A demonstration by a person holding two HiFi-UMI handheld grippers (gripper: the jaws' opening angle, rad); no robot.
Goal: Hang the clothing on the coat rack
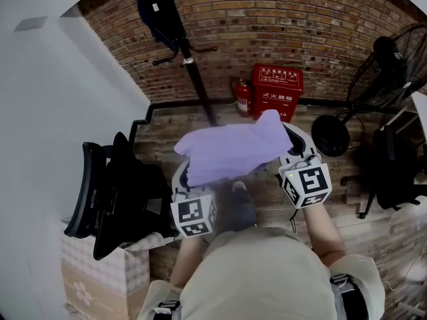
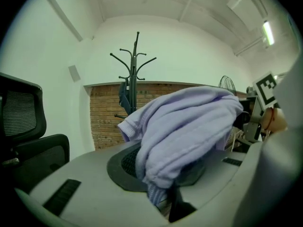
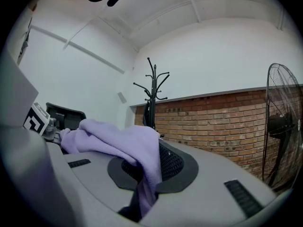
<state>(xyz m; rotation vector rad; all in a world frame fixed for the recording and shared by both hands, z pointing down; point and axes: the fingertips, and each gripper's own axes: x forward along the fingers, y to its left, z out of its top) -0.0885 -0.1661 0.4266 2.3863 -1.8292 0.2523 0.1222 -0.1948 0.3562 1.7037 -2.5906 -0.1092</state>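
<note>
Transport looks to be the step in hand — the lavender garment [image 1: 230,153] hangs bunched between the two grippers, off the floor in front of the person and well short of the coat rack [image 1: 190,59] by the brick wall. The left gripper [image 2: 163,200] is clamped on a ribbed edge of the fabric; the right gripper [image 3: 142,197] pinches another fold, its jaws nearly together on the cloth. A dark garment [image 1: 153,15] already occupies one side of the rack. Next, I judge, the pair must close the gap, lift the bundle to hook height and open it out — a collar or fold has to land over a free prong, clear of the dark piece
</note>
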